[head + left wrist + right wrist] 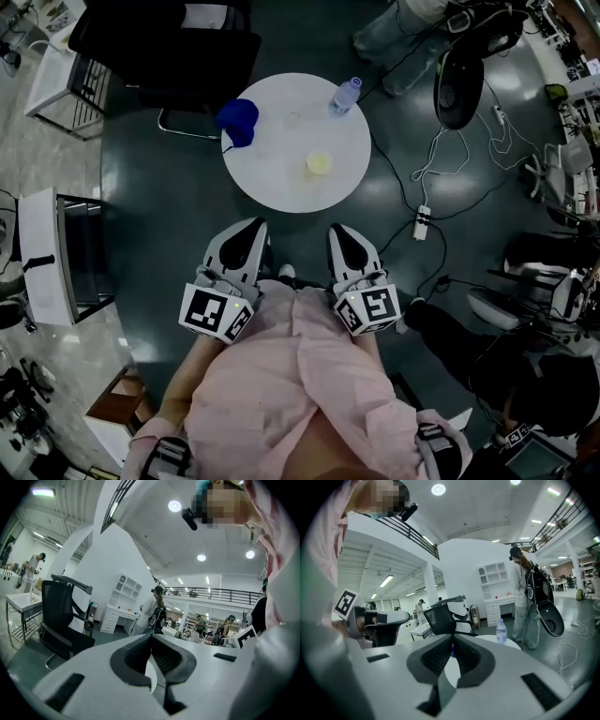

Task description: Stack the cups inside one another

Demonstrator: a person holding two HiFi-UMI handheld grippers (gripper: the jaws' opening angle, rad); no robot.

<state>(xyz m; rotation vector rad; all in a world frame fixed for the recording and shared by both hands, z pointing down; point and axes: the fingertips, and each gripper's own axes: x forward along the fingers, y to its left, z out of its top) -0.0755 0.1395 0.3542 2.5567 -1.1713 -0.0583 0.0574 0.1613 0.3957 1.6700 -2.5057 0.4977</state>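
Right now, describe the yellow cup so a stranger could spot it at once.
Find the round white table on the dark floor. On the side nearest the person stands a small cup, apart from the blue cup at the left edge and the bottle at the far right. It alone is pale yellow.

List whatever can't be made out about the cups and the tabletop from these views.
Cup count: head view, too small; only a yellowish cup on the round table is plain; any clear cups near it fade into the white top.
Blue item: head view, too small to tell cup from cloth.
Tabletop in right gripper view: mostly hidden behind that gripper's fingers; only the water bottle rises above.
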